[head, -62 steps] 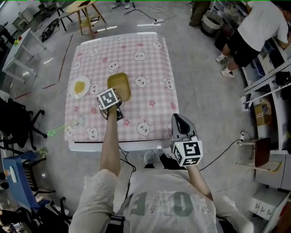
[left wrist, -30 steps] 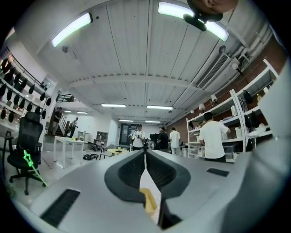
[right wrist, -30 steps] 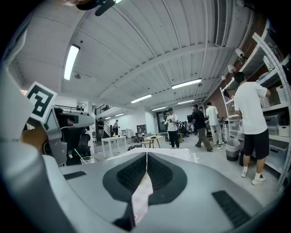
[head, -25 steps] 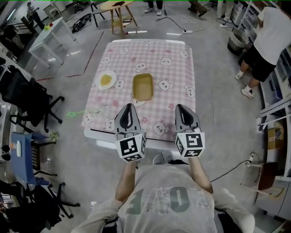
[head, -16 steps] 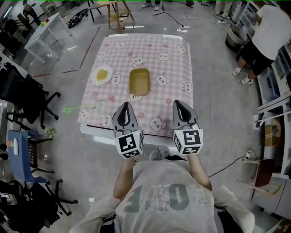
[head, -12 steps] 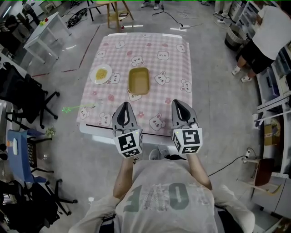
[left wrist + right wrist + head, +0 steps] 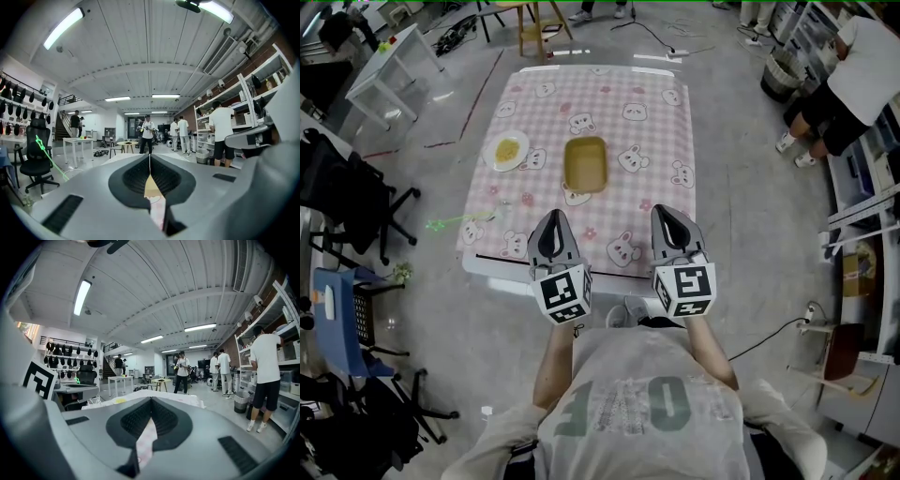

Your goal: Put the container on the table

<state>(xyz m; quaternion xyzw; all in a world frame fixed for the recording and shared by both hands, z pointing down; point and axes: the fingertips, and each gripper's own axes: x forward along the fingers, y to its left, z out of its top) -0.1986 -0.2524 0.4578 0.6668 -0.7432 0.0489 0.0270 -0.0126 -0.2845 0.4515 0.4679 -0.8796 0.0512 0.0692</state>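
You hold both grippers side by side over the near edge of the table. Your left gripper has its jaws pressed together with nothing in them. Your right gripper is the same. The yellow container sits on the table, farther out, near the middle. A plate lies near its left side
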